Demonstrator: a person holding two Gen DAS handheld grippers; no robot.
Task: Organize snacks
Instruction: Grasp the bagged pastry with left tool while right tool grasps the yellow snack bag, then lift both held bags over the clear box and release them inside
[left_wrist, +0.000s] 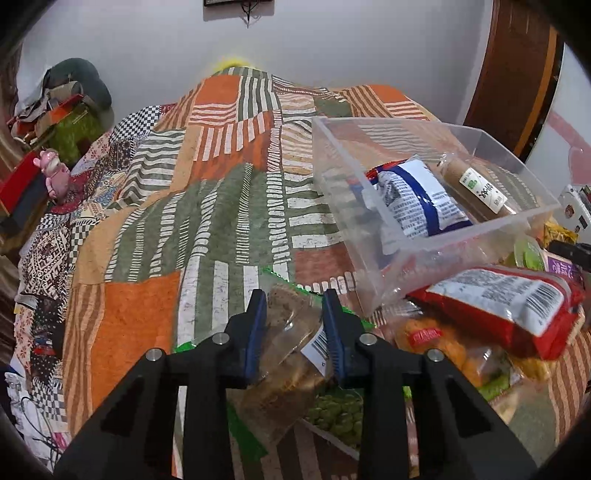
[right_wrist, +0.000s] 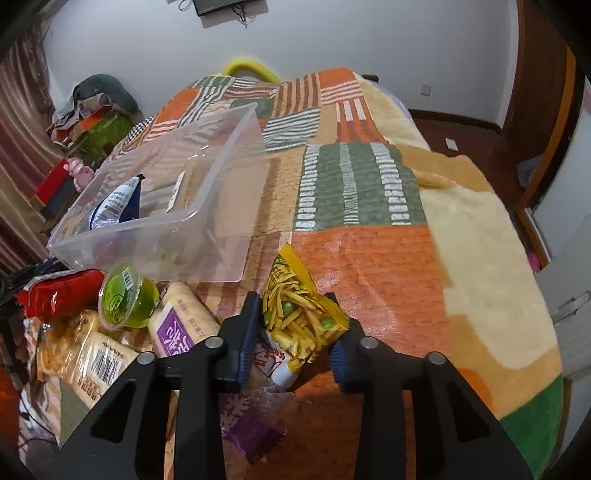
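My left gripper (left_wrist: 293, 332) is down on the pile, and its blue pads are clamped on a clear packet of brown crackers (left_wrist: 284, 354), pinching it from both sides. Under that packet lies a green-edged bag of green peas (left_wrist: 338, 413). To its right sits a clear bag of orange snacks (left_wrist: 439, 347), and on top of that a red packet (left_wrist: 513, 306) with its white label facing up.

Over on the other side, my right gripper (right_wrist: 295, 332) has its jaws drawn in on a yellow bag of pea sticks (right_wrist: 299, 314); the left pad presses on the bag's edge and the right pad meets its crumpled corner, so I have it pinched. A purple-printed clear wrapper (right_wrist: 251, 421) lies just below that bag.

The clear plastic bin (right_wrist: 177, 221) stands on the patchwork bedspread (left_wrist: 184, 206) just beyond the heap. Inside it are a blue-and-white packet (left_wrist: 417, 199) and a brown roll of biscuits (left_wrist: 476, 184) lying side by side.

Left of my right jaws is a green jelly cup (right_wrist: 127, 295), lid tilted towards me, touching a purple-labelled rice cracker pack (right_wrist: 181, 321). Beside that lies a pale cracker pack (right_wrist: 96, 365).
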